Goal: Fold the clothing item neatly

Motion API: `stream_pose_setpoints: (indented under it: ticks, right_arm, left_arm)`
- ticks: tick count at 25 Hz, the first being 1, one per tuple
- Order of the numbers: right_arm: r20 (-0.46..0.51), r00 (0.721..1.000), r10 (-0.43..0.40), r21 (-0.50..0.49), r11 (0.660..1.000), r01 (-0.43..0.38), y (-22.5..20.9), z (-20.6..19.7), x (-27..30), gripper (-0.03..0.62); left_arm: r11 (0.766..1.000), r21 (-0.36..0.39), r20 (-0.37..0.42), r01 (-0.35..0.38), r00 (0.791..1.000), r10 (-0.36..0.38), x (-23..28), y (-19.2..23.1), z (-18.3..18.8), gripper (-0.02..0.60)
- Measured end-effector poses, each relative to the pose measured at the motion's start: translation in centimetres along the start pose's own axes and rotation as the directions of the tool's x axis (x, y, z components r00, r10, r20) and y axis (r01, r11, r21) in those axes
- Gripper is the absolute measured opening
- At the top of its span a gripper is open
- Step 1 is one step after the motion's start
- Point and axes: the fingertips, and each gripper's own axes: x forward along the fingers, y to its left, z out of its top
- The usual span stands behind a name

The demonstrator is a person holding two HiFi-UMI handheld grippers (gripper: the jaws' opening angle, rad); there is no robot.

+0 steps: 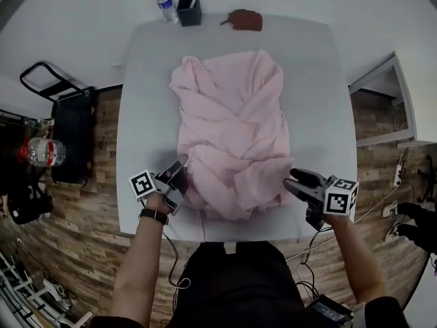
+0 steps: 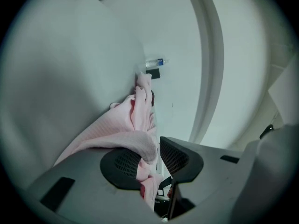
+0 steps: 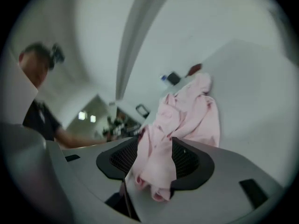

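Note:
A crumpled pink garment (image 1: 232,128) lies spread over the middle of the pale grey table (image 1: 143,115). My left gripper (image 1: 181,173) is at the garment's near left corner. In the left gripper view the pink cloth (image 2: 121,129) drapes over one pad, while the other pad stands clear of it, so this gripper (image 2: 156,155) is open. My right gripper (image 1: 295,181) is at the near right corner. In the right gripper view its jaws stand wide apart, and a loose bunch of the garment (image 3: 156,167) hangs between them.
At the table's far edge stand a water bottle (image 1: 166,7), a black box (image 1: 189,11) and a brown object (image 1: 246,20). Left of the table, on the wooden floor, are a black case (image 1: 72,135) and another bottle (image 1: 46,152). A person (image 3: 42,111) shows in the right gripper view.

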Motion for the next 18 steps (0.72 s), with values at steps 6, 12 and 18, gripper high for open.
stream_pose_setpoints:
  ticks: [6,12,18]
  right_arm:
    - [-0.425,0.878,-0.222,-0.753,0.625,-0.206,6.2,-14.7,6.5,0.219]
    - [-0.370,0.815,-0.445,-0.923,0.275,-0.269,4.2,-18.6,8.3,0.235]
    - [-0.282,0.819,-0.499,-0.958,0.184,-0.218,4.5,-15.6,9.5,0.046]
  left_arm:
    - [0.997,0.072,-0.165,0.018,0.986,-0.006,-1.3,-2.7,-2.9,0.117]
    - [0.828,0.529,-0.473,0.185,0.875,0.106,-3.4,-5.9,-6.9,0.124]
    - [0.127,0.675,-0.610,0.727,0.452,0.651,-1.0,-1.0,-14.3,0.194]
